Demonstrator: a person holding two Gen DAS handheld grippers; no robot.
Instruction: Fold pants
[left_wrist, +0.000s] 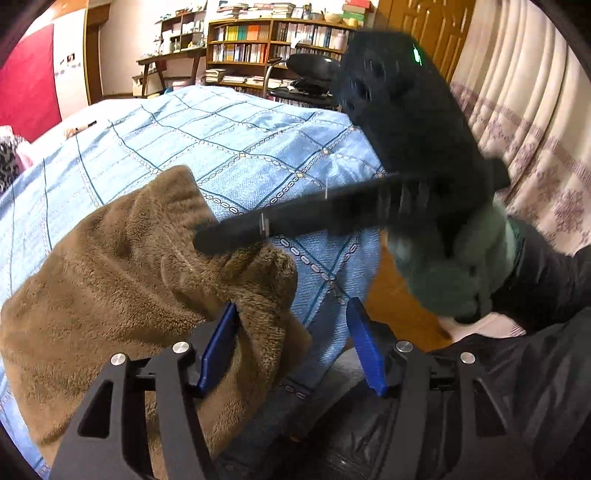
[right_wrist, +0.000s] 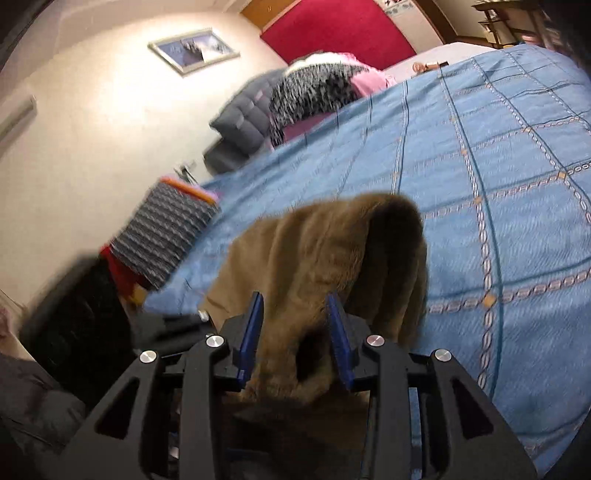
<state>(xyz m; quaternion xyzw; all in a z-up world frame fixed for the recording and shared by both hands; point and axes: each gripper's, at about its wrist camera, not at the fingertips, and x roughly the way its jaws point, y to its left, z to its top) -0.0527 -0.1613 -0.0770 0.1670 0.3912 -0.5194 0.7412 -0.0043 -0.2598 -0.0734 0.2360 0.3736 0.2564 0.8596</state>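
No text, label, brand or number can be read anywhere. The book spines on the bookshelf (left_wrist: 280, 40) are too small to make out (mere coloured stripes), and the framed picture (right_wrist: 194, 50) on the wall is blurred.

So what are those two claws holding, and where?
The right gripper has the brown pants bunched between its fingers; which part cannot be told. The left gripper is open.
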